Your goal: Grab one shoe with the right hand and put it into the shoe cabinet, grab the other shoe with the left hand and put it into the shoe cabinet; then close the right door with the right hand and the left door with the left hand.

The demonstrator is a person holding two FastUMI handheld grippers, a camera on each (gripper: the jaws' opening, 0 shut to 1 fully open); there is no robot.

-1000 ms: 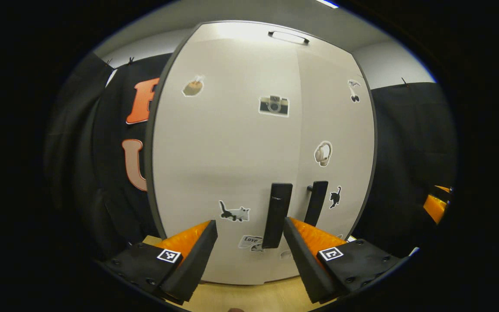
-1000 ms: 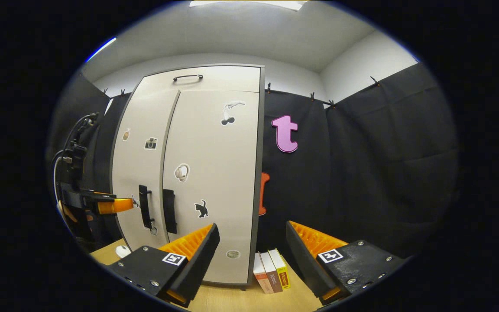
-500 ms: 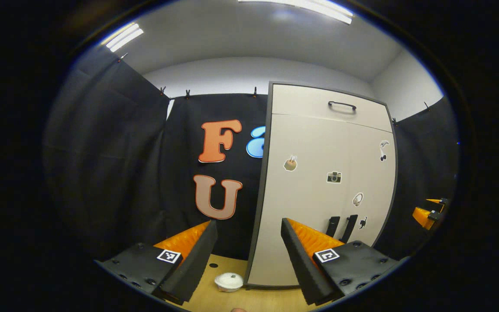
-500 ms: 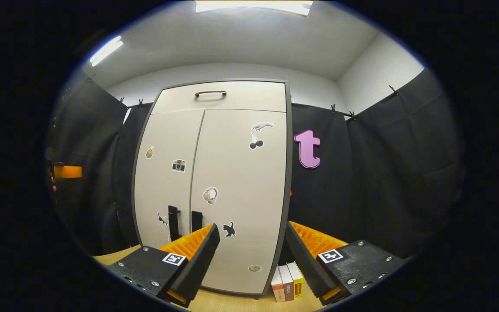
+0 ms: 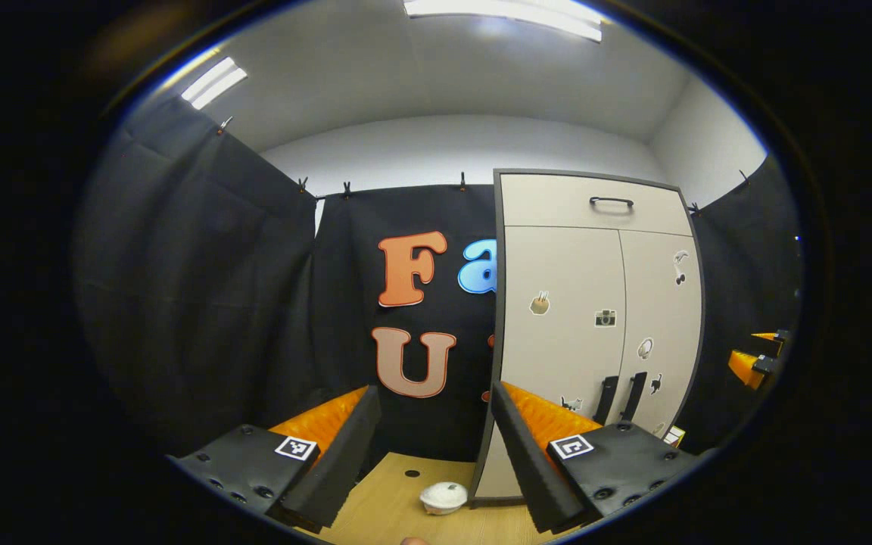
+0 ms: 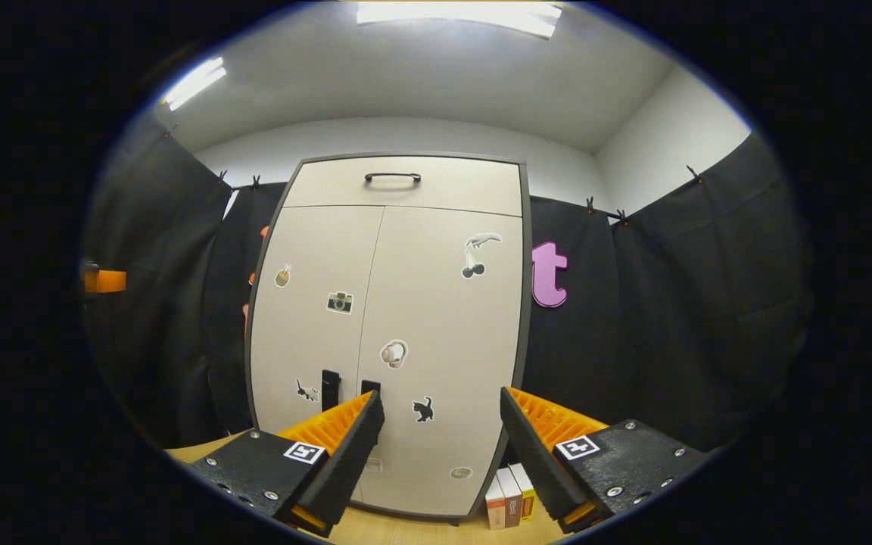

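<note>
Beige shoe cabinet [image 6: 387,341] at frame centre stands shut, so left gripper [image 5: 432,446] and right gripper [image 6: 440,446] gape, holding nothing.

Books [image 6: 510,496] right of shoe cabinet [image 6: 406,341]

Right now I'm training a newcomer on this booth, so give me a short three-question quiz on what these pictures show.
1. True or false: both doors of the shoe cabinet are closed.
2. What stands on the table right of the cabinet: A) books, B) a shoe, C) a cup?
3. Fill in: the left gripper and the right gripper are both ____ and hold nothing.

Key: 1 true; 2 A; 3 open.
</note>
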